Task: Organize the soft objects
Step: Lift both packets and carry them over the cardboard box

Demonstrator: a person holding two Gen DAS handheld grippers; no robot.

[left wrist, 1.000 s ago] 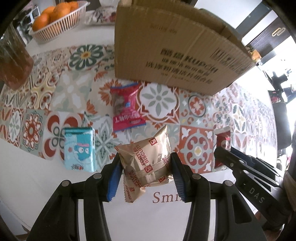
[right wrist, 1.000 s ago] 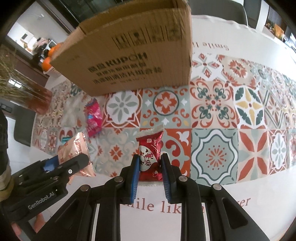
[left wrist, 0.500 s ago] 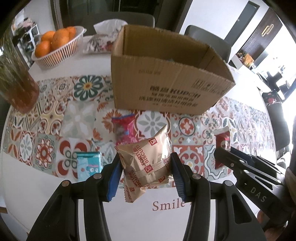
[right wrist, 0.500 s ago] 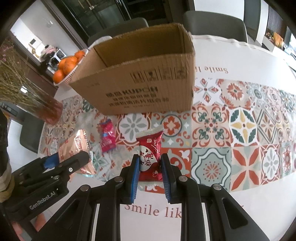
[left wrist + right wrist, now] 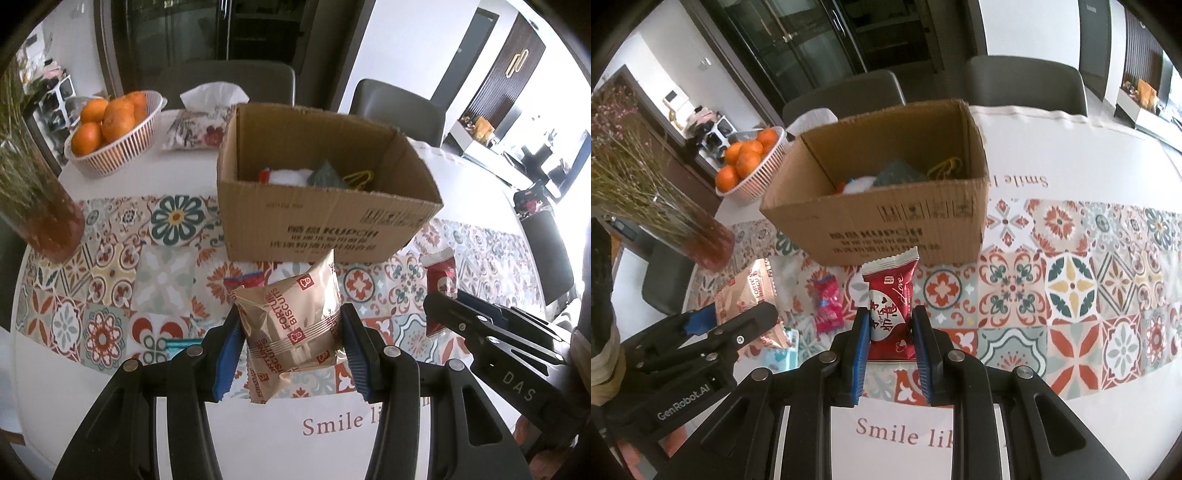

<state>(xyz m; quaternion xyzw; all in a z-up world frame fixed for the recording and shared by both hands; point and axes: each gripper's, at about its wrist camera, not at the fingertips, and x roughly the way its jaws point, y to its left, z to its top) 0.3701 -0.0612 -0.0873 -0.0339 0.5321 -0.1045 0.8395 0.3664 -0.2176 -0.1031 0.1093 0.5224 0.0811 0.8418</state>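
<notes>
Fortune-biscuit packet [image 5: 295,325] sits pinched between the left gripper [image 5: 291,354]'s blue fingers [image 5: 229,347]; the red snack packet [image 5: 891,306] is clamped in the right gripper [image 5: 891,352] — both clear of the bench [image 5: 1071,369]. Best carry them over the cardboard box [image 5: 325,221] rim before letting go — soft wrappers slip.

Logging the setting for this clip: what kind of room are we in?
Most likely a home dining room. A round table with a patterned tile-print cloth has grey dining chairs around it, and a basket of oranges, a tissue pack and a vase of dried flowers stand on it.
</notes>
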